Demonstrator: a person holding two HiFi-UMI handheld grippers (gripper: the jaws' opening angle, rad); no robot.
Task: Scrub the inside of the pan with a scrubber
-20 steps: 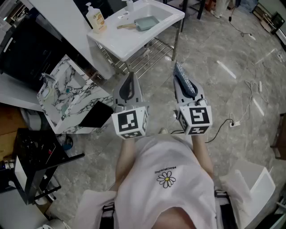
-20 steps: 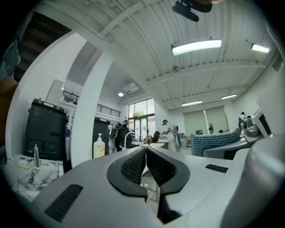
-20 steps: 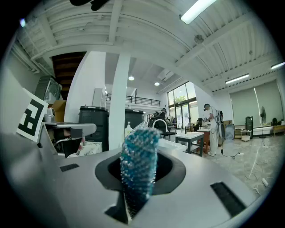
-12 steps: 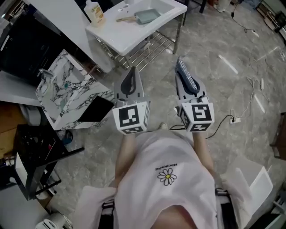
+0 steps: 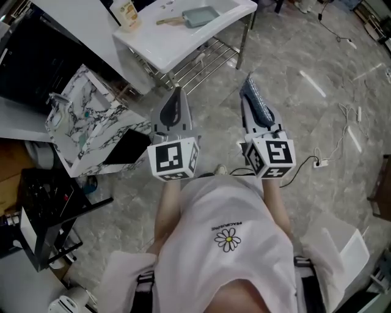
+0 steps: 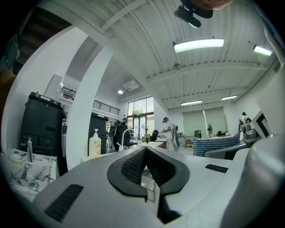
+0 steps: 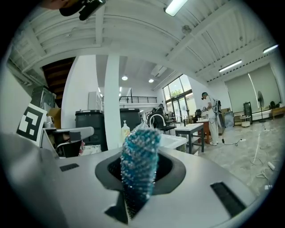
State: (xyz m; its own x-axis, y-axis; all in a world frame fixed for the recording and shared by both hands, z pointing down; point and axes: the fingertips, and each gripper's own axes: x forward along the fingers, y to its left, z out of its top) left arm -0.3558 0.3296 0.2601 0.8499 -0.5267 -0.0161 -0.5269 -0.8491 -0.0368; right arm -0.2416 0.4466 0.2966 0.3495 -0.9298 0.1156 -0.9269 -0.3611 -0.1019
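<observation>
A small teal pan (image 5: 199, 16) with a wooden handle lies in the white sink (image 5: 177, 49) at the top of the head view. My right gripper (image 5: 250, 92) is shut on a sparkly blue scrubber (image 7: 138, 167), which stands up between its jaws. My left gripper (image 5: 176, 96) is shut with nothing in it; its black pads (image 6: 153, 169) meet at the tip. Both grippers are held side by side over the floor, well short of the sink, at chest height.
A soap bottle (image 5: 126, 13) stands at the sink's left end. A wire rack (image 5: 195, 67) sits under the sink. A marbled box (image 5: 85, 122) and a black stand (image 5: 43, 214) are at the left. Cables (image 5: 324, 153) trail on the grey floor at right.
The view has moved back slightly, so the sink and pan sit nearer the top edge. Both grippers keep their pose, and the scrubber stays in the right one.
</observation>
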